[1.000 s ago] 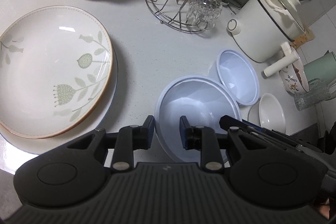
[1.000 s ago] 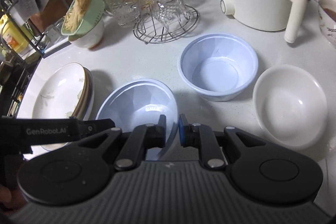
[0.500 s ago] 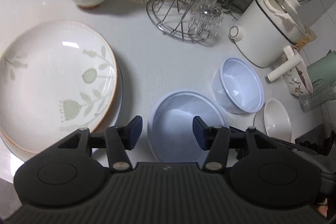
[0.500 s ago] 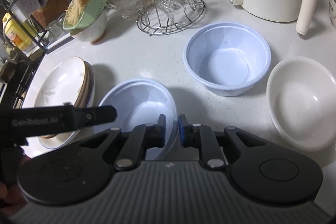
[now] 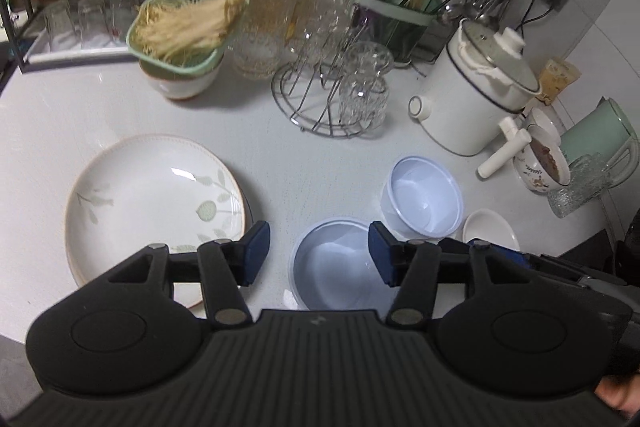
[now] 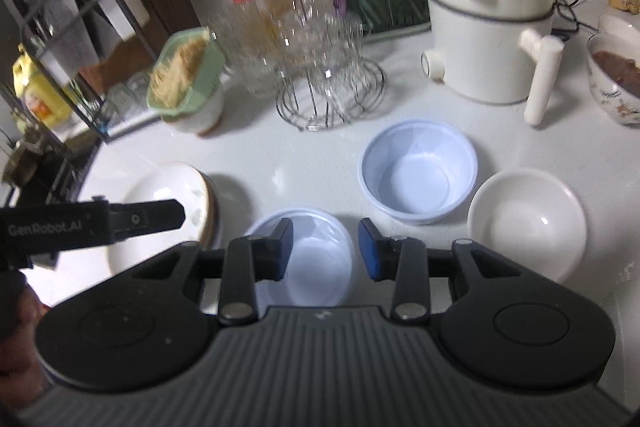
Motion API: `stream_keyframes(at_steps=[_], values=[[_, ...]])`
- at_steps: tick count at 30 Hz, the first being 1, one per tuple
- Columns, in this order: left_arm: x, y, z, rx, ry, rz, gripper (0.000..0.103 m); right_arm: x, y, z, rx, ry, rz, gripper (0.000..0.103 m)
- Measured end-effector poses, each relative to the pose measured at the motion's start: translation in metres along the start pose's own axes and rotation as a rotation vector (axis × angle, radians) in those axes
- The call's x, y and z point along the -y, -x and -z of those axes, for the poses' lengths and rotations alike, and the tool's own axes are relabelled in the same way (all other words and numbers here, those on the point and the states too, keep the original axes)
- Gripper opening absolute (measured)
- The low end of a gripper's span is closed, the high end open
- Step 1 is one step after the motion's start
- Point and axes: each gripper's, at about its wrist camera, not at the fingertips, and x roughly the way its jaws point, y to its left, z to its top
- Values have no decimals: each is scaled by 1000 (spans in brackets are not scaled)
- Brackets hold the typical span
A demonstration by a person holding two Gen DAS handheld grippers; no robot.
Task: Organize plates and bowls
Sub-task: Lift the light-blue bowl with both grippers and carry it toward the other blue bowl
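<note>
A wide pale blue bowl (image 5: 332, 267) sits on the white counter, also in the right wrist view (image 6: 316, 263). My left gripper (image 5: 318, 253) is open above it, empty. My right gripper (image 6: 324, 249) is open above the same bowl, empty. A smaller, deeper blue bowl (image 5: 424, 203) stands to the right, also in the right wrist view (image 6: 418, 173). A white bowl (image 6: 526, 223) lies further right. A stack of floral plates (image 5: 156, 211) lies at the left, also in the right wrist view (image 6: 168, 195).
At the back stand a green colander of noodles on a bowl (image 5: 180, 31), a wire rack with glasses (image 5: 336, 91), a white pot with a handle (image 5: 472, 99), a utensil holder (image 5: 396, 15) and a floral bowl (image 6: 616, 79). A dark shelf rack (image 6: 68, 39) stands left.
Both grippers have opened and let go of the wide blue bowl, which now rests on the counter. Both have pulled back and up, so more of the counter shows.
</note>
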Motion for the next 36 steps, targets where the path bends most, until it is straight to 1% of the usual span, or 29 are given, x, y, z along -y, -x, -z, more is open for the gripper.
stream_keyframes(at_steps=[4,7,10,12,15,19,26,28,31,33,36], values=[[2,18,-2,28,-32,17,60,-5,20,0,50,13,14,39],[2,19,-2,12,-42,36,60,-3,27,4,64,-23,34,39],[9,21,0,10,-90,35,60,-4,32,10,82,-38,52,39],[14,20,1,8,-104,56,60,-2,36,11,99,-50,49,39],[24,18,2,2,-129,71,60,2,45,15,132,-51,78,39],[39,13,6,-12,-138,115,60,14,55,19,151,-74,109,39],[75,2,14,-24,-222,169,61,40,71,31,167,-112,170,39],[85,-4,16,-36,-238,185,62,47,76,34,174,-128,189,39],[100,-13,23,-75,-259,216,62,60,82,37,175,-149,230,39],[110,-17,28,-93,-288,222,62,67,84,39,173,-164,246,39],[117,-22,31,-102,-290,223,62,75,87,44,167,-173,251,39]])
